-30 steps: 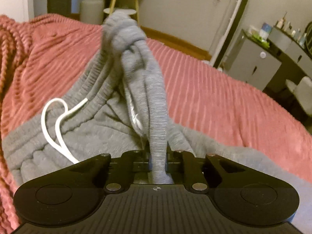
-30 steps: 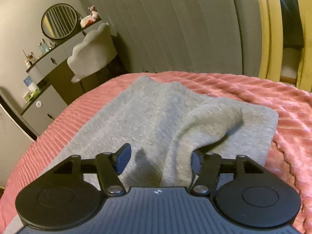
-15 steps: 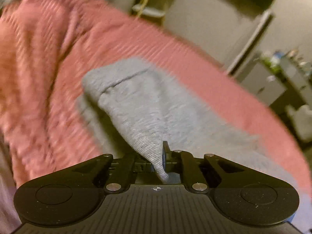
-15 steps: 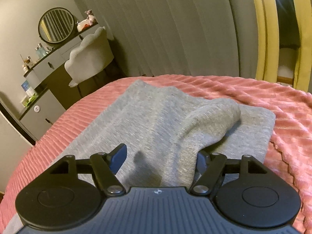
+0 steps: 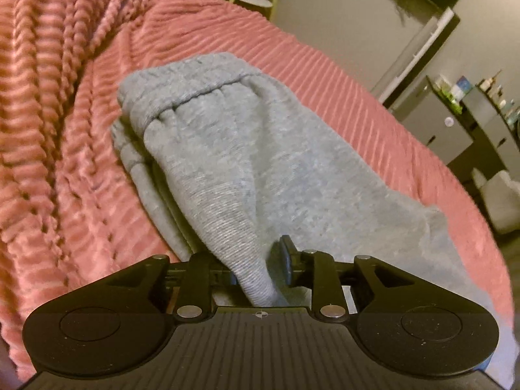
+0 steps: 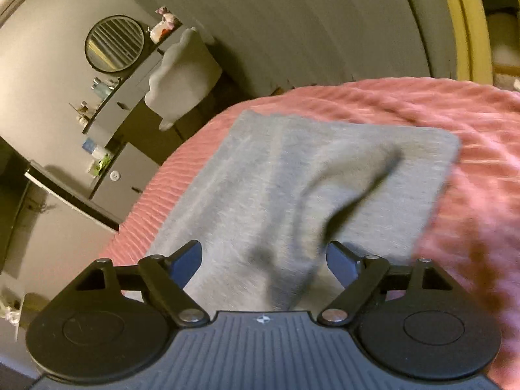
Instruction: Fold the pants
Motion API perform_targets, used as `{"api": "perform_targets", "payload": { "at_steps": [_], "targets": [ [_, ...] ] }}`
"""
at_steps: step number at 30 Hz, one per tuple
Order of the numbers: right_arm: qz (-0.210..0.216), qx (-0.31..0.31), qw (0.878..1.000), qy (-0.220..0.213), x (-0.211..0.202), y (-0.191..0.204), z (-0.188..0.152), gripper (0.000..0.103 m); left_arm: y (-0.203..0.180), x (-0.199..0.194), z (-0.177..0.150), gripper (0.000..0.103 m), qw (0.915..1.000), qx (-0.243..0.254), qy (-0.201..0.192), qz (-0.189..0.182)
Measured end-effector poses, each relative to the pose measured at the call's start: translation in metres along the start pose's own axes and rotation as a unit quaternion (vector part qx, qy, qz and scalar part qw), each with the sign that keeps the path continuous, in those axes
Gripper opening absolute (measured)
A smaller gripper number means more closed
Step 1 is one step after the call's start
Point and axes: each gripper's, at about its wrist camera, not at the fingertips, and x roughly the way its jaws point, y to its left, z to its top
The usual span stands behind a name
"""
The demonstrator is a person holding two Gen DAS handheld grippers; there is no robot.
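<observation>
The grey sweatpants (image 5: 247, 169) lie on a pink ribbed bedspread (image 5: 81, 162). In the left wrist view my left gripper (image 5: 256, 269) holds a ridge of the grey fabric between its fingers, with the gathered waistband (image 5: 195, 94) at the far end. In the right wrist view the pants (image 6: 292, 178) lie mostly flat with one raised fold (image 6: 357, 169). My right gripper (image 6: 263, 260) is open, its fingers (image 6: 187, 260) spread either side of the cloth and not pinching it.
The bedspread bunches into thick folds at the left (image 5: 39, 65). A grey dresser with bottles (image 5: 455, 120) stands off the bed. In the right wrist view a round mirror (image 6: 113, 44), a vanity and a pale chair (image 6: 182, 74) stand beyond the bed edge.
My left gripper carried the waistband end over and down, so the drawstring side is now covered by the folded fabric. My right gripper stayed open and tilted, pulling back slightly.
</observation>
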Motion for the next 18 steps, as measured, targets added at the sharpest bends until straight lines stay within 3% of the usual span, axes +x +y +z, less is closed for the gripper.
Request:
{"api": "perform_targets", "payload": {
  "at_steps": [2,4,5,6,9,14,17,18],
  "targets": [
    [-0.022,-0.002,1.0,0.0,-0.009,-0.017,0.005,0.083,0.001,0.002,0.0,0.027,1.0,-0.004,0.001,-0.005],
    [-0.029,0.012,0.999,0.002,-0.016,-0.034,0.013,0.071,0.001,0.002,-0.001,0.029,0.9999,-0.008,0.002,-0.007],
    [-0.02,0.022,1.0,0.005,-0.018,-0.042,0.018,0.055,0.0,0.002,-0.001,0.03,0.9999,-0.007,0.003,-0.008],
    [-0.012,0.029,0.999,0.008,-0.018,-0.047,0.021,0.046,-0.001,0.002,0.0,0.031,0.9999,-0.006,0.003,-0.008],
    [0.002,0.027,0.999,0.018,-0.009,-0.051,0.032,0.038,-0.006,0.001,-0.002,0.033,1.0,-0.001,0.002,-0.005],
    [0.014,0.042,0.998,0.038,0.016,-0.044,0.047,0.038,-0.007,0.004,-0.002,0.035,1.0,-0.002,0.006,-0.004],
    [0.046,0.094,0.992,0.073,0.043,-0.052,0.048,0.051,-0.007,0.006,-0.003,0.037,1.0,-0.002,0.006,-0.004],
    [0.052,0.113,0.99,0.072,0.048,-0.054,0.047,0.049,-0.008,0.006,-0.003,0.037,1.0,0.001,0.006,-0.001]
  ]
}}
